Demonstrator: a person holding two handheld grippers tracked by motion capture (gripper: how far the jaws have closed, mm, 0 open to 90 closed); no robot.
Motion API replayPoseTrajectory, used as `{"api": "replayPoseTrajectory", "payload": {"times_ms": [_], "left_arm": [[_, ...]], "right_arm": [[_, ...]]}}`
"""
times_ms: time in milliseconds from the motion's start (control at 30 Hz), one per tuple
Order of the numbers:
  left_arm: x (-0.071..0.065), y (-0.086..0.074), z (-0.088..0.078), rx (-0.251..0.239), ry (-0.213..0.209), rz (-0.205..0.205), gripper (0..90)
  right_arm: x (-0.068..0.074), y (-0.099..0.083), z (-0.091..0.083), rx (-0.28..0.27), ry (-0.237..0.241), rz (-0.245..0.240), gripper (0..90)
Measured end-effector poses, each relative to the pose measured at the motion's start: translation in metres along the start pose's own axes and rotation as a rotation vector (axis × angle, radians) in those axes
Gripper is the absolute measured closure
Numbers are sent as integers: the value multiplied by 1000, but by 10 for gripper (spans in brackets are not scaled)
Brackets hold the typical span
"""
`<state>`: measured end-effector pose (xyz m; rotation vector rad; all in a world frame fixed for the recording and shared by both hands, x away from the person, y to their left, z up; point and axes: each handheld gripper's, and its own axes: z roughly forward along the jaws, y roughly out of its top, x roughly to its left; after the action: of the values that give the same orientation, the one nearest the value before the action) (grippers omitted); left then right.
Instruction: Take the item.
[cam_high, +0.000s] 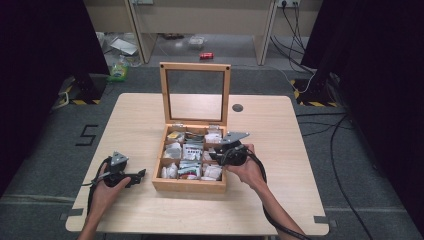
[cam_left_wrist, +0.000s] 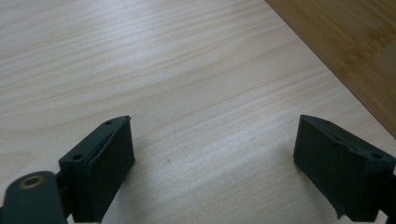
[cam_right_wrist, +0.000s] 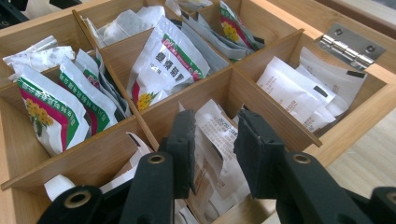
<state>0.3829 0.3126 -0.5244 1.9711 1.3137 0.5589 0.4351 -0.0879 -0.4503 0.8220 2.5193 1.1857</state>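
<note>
A wooden box (cam_high: 189, 186) with a raised glass-paned lid (cam_high: 195, 66) stands mid-table, its compartments full of tea sachets. My right gripper (cam_high: 216, 154) reaches into the box's right side. In the right gripper view its jaws (cam_right_wrist: 217, 126) straddle a white printed sachet (cam_right_wrist: 219, 144) that stands in a compartment; a gap shows on either side, so the pads do not press on it. My left gripper (cam_high: 141, 174) lies on the table left of the box, jaws wide open (cam_left_wrist: 212, 140) over bare wood with nothing between them.
Green-and-red sachets (cam_right_wrist: 51, 112) and white ones (cam_right_wrist: 294, 93) fill the neighbouring compartments, split by thin wooden dividers (cam_right_wrist: 275, 116). The box's side (cam_left_wrist: 355, 42) lies just right of the left gripper. A dark round cap (cam_high: 237, 107) sits in the table behind the box.
</note>
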Motion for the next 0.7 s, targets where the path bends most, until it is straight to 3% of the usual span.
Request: {"api": "replayPoseTrajectory", "payload": {"times_ms": [433,700], "left_arm": [[0,0,0,0,0,0,116],[0,0,0,0,-1,0,115]], "right_arm": [[-3,3,8,72,17,2,706],[-2,3,11,100,41,-20,834]]}}
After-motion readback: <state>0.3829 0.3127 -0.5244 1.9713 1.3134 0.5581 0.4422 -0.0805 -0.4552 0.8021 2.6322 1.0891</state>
